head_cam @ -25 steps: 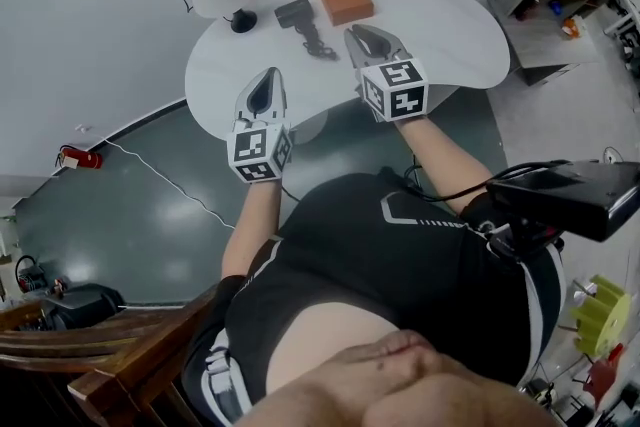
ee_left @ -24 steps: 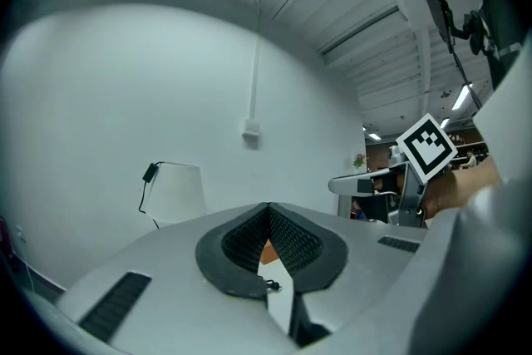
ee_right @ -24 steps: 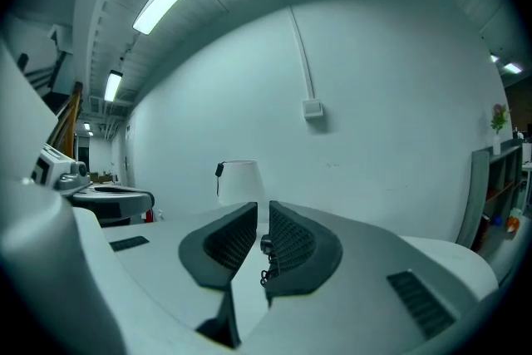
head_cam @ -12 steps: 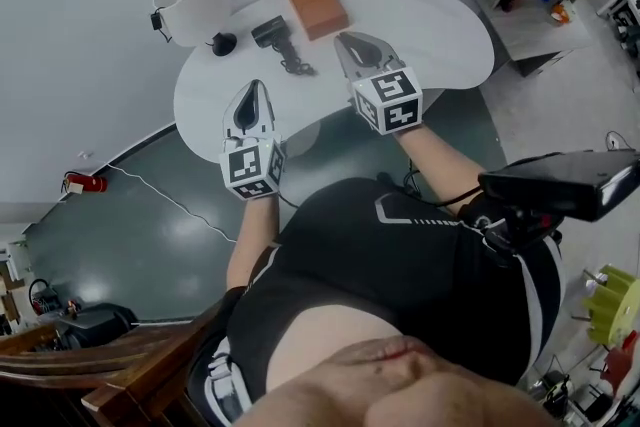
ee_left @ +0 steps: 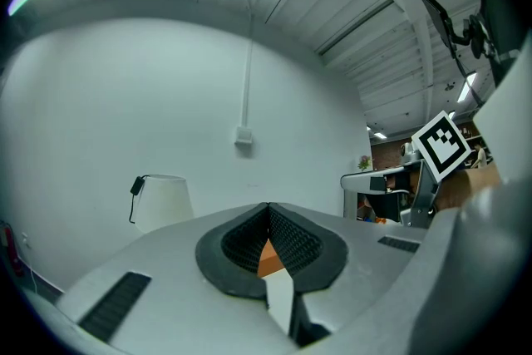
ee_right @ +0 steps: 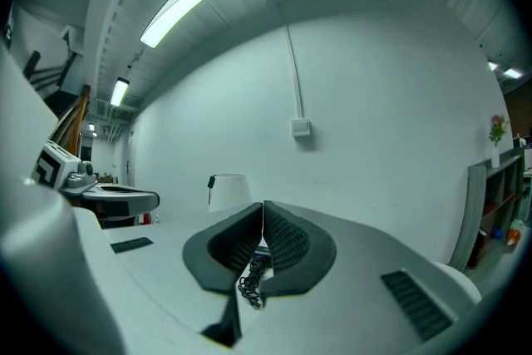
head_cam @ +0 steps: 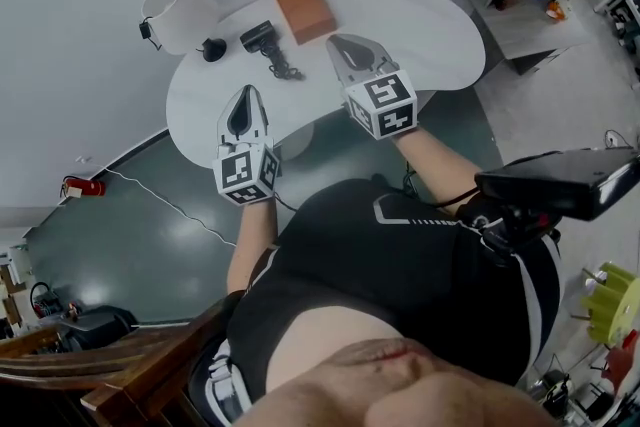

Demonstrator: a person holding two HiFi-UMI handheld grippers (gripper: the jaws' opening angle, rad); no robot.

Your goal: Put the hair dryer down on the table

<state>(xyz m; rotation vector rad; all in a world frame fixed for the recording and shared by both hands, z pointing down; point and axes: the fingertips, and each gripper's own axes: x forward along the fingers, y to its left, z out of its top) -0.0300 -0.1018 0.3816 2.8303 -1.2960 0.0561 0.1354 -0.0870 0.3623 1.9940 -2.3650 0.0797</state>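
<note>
There it was: the hair dryer [head_cam: 261,36] lay on the white table [head_cam: 420,25] between the lamp [head_cam: 176,13] and the orange box [head_cam: 303,7], its coiled cord [head_cam: 281,66] trailing my way. My right claw [head_cam: 340,43] had drawn back from it since a second ago, its jaws just closing to shut on nothing. My left claw [head_cam: 246,95] was pinched together, empty too. In the right gripper view, my jaws hid all but the cord.
</note>
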